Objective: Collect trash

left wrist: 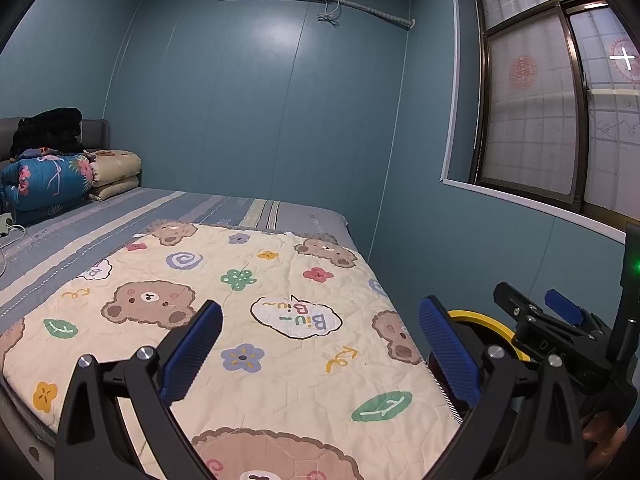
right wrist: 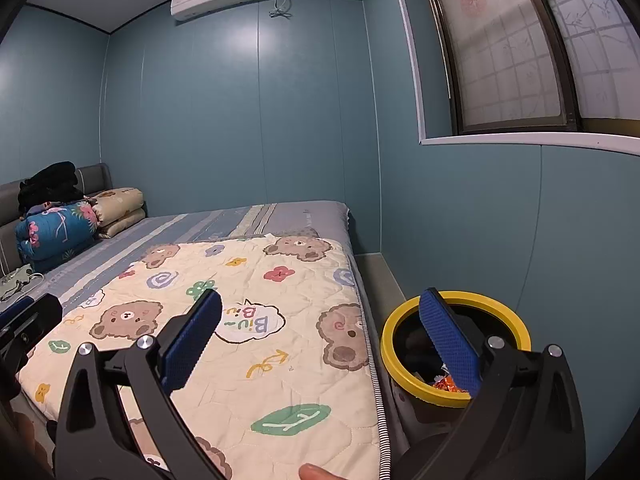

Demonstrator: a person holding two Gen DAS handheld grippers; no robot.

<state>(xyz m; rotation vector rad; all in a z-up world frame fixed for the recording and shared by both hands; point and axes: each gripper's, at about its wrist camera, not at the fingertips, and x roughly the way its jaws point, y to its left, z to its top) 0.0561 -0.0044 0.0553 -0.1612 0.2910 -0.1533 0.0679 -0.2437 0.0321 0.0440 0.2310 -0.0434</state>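
A round trash bin with a yellow rim [right wrist: 456, 350] stands on the floor at the bed's right side; orange wrappers [right wrist: 448, 385] lie inside it. Part of its rim shows in the left wrist view [left wrist: 486, 322]. My right gripper [right wrist: 320, 344] is open and empty, held above the bed's right edge, its right finger over the bin. My left gripper [left wrist: 320, 350] is open and empty above the cartoon-bear blanket [left wrist: 248, 320]. The right gripper also shows in the left wrist view [left wrist: 560, 312]. No loose trash shows on the blanket.
The bed [right wrist: 256, 220] has a grey striped sheet, with folded quilts [right wrist: 60, 228] and dark clothes [right wrist: 48, 184] at the headboard. Blue walls close in behind and on the right. A window [right wrist: 520, 48] is above the bin. A charger cable [left wrist: 8, 232] lies at left.
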